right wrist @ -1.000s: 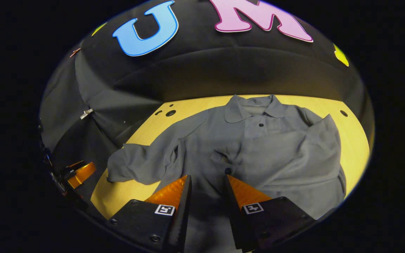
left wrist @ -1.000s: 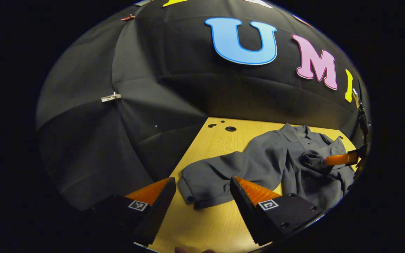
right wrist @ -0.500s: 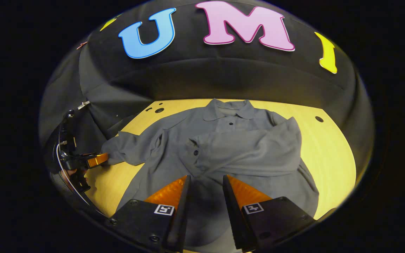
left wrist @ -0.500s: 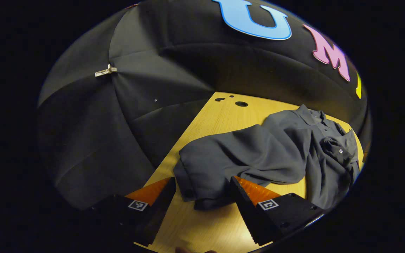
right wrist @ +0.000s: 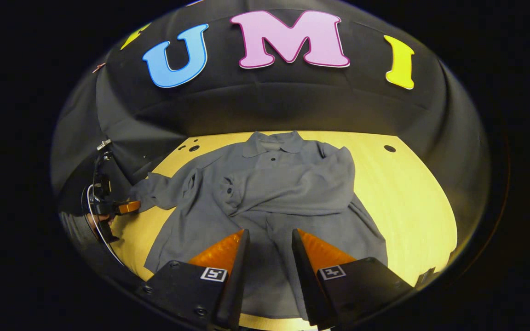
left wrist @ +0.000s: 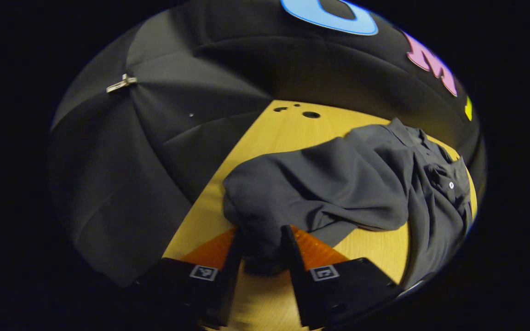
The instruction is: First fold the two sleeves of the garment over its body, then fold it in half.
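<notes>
- One sleeve (right wrist: 288, 188) already lies folded across the chest of the grey polo shirt (right wrist: 265, 220), which is spread collar-far on the yellow counter (right wrist: 412, 197).
- Its other sleeve (left wrist: 311, 184) trails out left, its cuff pinched between both fingers of the left tool (left wrist: 262, 257).
- Over the near hem hangs the right tool (right wrist: 269, 257), its fingers apart with nothing between them.
- Soft, light, limp cloth: I'd expect it to drape and sag, so the cuff is the sensible hold; carried low, it should lay flat.
</notes>
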